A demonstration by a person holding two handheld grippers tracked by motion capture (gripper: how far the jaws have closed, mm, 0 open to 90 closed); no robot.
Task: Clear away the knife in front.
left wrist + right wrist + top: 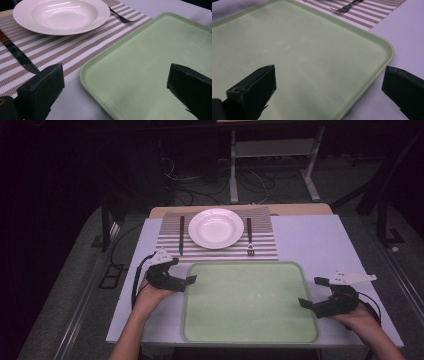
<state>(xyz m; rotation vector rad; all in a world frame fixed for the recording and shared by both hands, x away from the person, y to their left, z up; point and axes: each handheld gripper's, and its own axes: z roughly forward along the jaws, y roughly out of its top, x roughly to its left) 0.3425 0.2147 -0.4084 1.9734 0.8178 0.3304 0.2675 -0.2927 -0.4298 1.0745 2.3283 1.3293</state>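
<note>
An empty pale green tray lies at the front of the white table. My left gripper is open at the tray's far left corner. In the left gripper view that gripper has one jaw over the tray and the other by the placemat. My right gripper is open astride the tray's right rim. In the right gripper view the right gripper has one jaw above the tray and the other over bare table. Neither gripper holds anything.
Behind the tray, a striped placemat carries a white deep plate, with a knife to its left and a fork to its right. Beyond the table a white stand and cables sit on the dark floor.
</note>
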